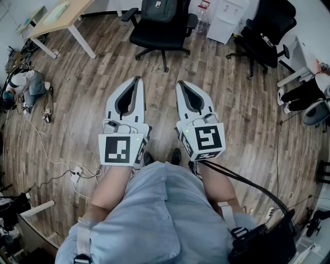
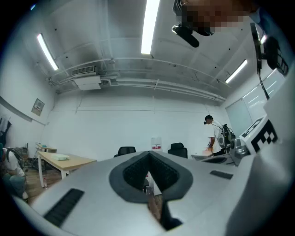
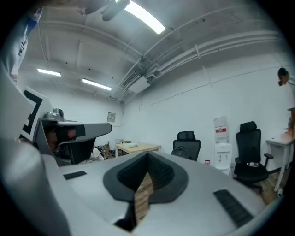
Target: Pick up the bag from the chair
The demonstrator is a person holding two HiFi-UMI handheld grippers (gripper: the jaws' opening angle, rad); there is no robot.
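Note:
A dark grey bag (image 1: pixel 159 9) rests on the seat of a black office chair (image 1: pixel 160 33) at the top middle of the head view. In the right gripper view the bag (image 3: pixel 180 151) shows small against that chair (image 3: pixel 186 142). Both grippers are held side by side over the wooden floor, well short of the chair, and they point toward it. My left gripper (image 1: pixel 136 80) is shut with nothing in it, as is my right gripper (image 1: pixel 181 83). From each gripper's own camera, the left gripper (image 2: pixel 148 154) and the right gripper (image 3: pixel 148 155) show pads meeting at the tips.
A second black chair (image 1: pixel 267 32) stands at the upper right, beside a white water dispenser (image 1: pixel 227 18) and a water jug (image 1: pixel 202 18). A wooden table (image 1: pixel 58 19) is at the upper left. A person (image 1: pixel 23 85) sits on the floor at left. Cables (image 1: pixel 51 154) trail over the floor.

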